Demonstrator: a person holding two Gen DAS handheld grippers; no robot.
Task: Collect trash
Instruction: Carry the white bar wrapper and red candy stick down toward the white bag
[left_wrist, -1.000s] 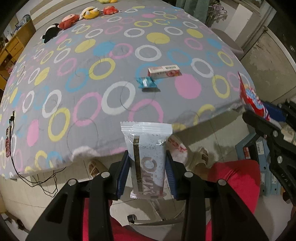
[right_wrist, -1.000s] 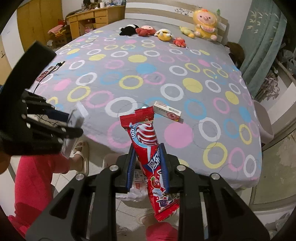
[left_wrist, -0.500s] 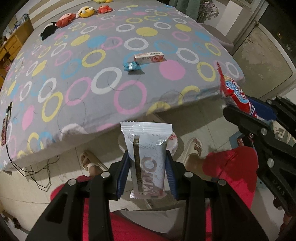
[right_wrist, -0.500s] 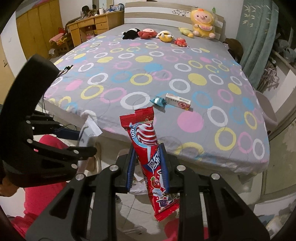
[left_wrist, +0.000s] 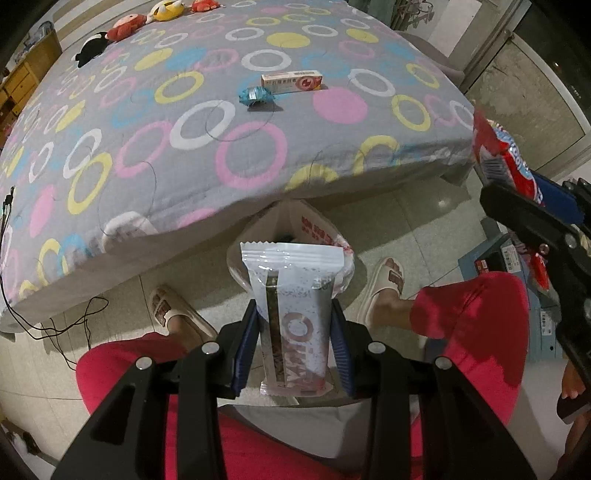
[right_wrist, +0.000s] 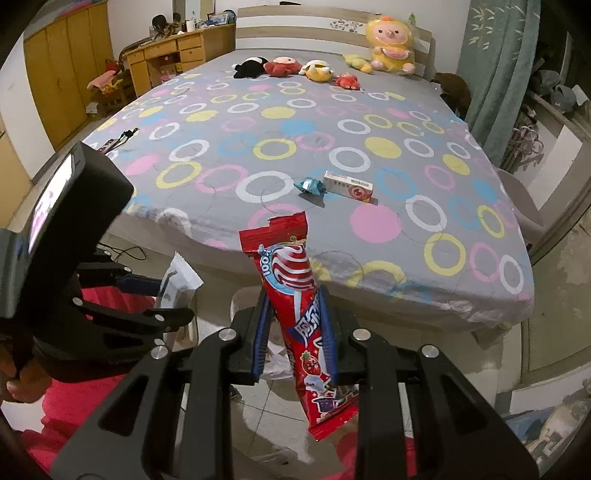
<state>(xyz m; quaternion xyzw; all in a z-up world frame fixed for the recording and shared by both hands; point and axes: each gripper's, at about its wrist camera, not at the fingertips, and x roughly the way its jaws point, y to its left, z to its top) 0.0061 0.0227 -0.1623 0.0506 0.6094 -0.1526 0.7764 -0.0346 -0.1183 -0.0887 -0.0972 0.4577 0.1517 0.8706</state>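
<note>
- The left gripper (left_wrist: 293, 341) is clamped on a silver-white snack wrapper (left_wrist: 291, 295), its blue pads pinching the pack across the middle so the crimped top edge stands upright above the jaws.
- The right gripper (right_wrist: 295, 332) is closed tight on a long red strawberry-candy wrapper (right_wrist: 295, 295), gripped at mid-length; the upper end leans over the bed edge and the lower end hangs free below the jaws.
- Both wrappers look light, thin and crinkly, the film probably slick; a mid-body pinch suits them, though either could slide or flutter if the grip loosened.
- A white plastic bag (left_wrist: 325, 236) sits open on the tiled floor just beyond the silver wrapper, at the foot of the bed (left_wrist: 184, 147) and between the person's sandalled feet; it appears to be the place for the trash.
- Two pieces remain on the ringed bedspread, well apart from the grippers: a crumpled blue foil wrapper (left_wrist: 255, 96) and, just beside it, a small white-and-red carton (left_wrist: 291, 80). The carton should be stiff and take a pinch across its narrow sides; the foil is soft and will crush.
- The mattress edge overhangs near the bag's mouth, and the person's red-clad knees flank it, leaving a tight space there; the bed top around the remaining pieces is open.
</note>
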